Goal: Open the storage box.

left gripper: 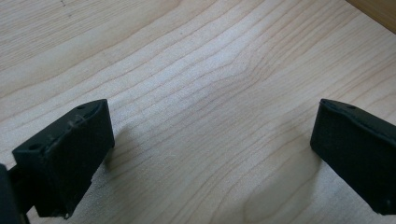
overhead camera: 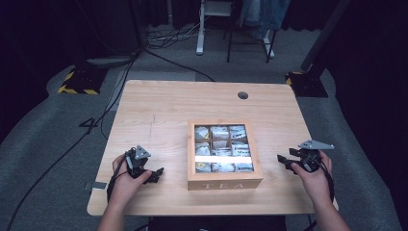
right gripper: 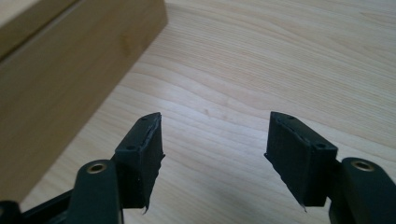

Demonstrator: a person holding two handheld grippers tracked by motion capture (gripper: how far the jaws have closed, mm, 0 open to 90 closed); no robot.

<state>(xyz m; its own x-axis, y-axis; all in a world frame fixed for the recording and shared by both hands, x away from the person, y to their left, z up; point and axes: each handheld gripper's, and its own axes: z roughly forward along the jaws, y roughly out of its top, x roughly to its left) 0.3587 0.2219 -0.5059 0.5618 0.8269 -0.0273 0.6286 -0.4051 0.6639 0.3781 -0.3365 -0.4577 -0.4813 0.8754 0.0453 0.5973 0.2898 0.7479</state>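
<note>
A wooden tea box marked "TEA" sits at the middle of the table, lid down; tea bags in several compartments show through its window. My left gripper rests low on the table, left of the box, jaws pointing toward it. In the left gripper view the gripper is open, with bare wood between the jaws and a corner of the box at the top right. My right gripper hovers right of the box. In the right gripper view the gripper is open and holds nothing, and the box's side wall stands to its left.
The light wooden table has a round cable hole near its far edge. Beyond it on the grey floor lie cables, two stand bases with yellow-black tape, and a white desk leg.
</note>
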